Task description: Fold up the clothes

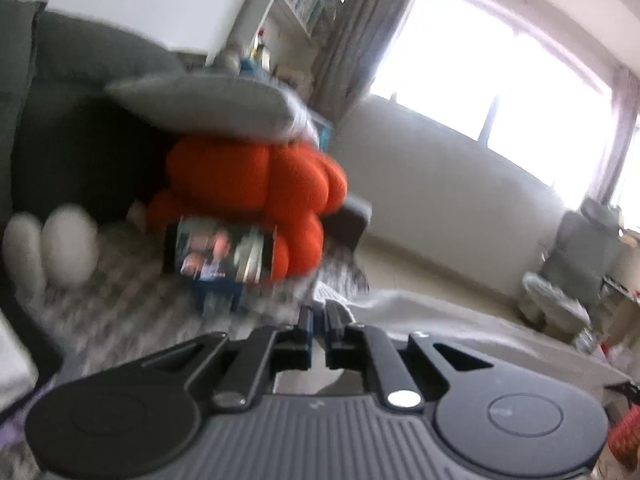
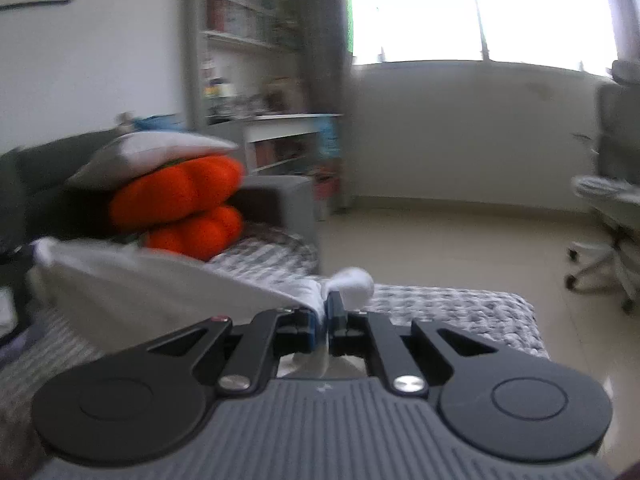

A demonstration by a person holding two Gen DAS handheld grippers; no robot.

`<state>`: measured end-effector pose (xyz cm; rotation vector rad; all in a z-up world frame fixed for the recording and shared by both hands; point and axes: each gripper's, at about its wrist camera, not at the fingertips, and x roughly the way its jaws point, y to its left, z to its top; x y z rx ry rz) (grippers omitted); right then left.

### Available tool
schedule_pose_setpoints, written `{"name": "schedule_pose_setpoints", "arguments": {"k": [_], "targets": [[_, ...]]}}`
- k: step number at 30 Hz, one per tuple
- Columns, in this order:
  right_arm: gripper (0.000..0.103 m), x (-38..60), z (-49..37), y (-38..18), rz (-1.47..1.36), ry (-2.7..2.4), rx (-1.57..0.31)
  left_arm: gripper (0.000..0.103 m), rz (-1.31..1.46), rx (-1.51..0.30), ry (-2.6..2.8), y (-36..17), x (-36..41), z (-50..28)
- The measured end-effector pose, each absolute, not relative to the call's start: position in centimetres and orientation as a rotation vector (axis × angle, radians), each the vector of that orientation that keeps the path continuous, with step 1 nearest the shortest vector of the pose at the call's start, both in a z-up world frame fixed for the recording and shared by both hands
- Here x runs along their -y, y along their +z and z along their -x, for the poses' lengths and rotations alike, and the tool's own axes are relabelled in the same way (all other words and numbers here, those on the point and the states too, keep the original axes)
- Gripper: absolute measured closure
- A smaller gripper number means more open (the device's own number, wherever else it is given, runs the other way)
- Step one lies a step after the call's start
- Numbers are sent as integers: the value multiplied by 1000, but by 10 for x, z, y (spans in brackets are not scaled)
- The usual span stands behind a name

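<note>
A white garment point(image 2: 132, 292) hangs stretched between the two grippers above a grey knitted blanket point(image 2: 452, 304). My right gripper point(image 2: 325, 312) is shut on one edge of it; a bunch of white cloth point(image 2: 354, 282) pokes out past the fingertips and the sheet runs off to the left. In the left wrist view my left gripper point(image 1: 319, 320) has its jaws pressed together, and the white garment point(image 1: 440, 316) spreads from the fingertips to the right. Both views are blurred.
Behind the garment, an orange plush cushion point(image 1: 256, 184) lies under a grey pillow point(image 1: 208, 104) on a dark grey sofa point(image 1: 80, 64). A lit screen point(image 1: 220, 256) leans against the cushion. An office chair point(image 2: 608, 216) stands on the pale floor at right, shelves point(image 2: 248, 40) at the back.
</note>
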<state>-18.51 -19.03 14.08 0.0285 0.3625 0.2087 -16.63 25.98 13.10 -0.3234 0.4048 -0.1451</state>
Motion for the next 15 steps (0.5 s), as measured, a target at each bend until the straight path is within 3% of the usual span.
{"name": "schedule_pose_setpoints", "arguments": {"k": [7, 10, 11, 13, 15], "targets": [[97, 184, 211, 64, 95, 335, -695, 96, 350, -646, -105, 57, -290, 212], [89, 179, 213, 59, 135, 330, -705, 71, 419, -650, -96, 57, -301, 211], [88, 182, 210, 62, 112, 321, -697, 58, 441, -649, -94, 57, -304, 210], [85, 190, 205, 70, 45, 301, -674, 53, 448, -655, -96, 61, -299, 197], [66, 197, 196, 74, -23, 264, -648, 40, 440, -651, -116, 63, -292, 184]]}}
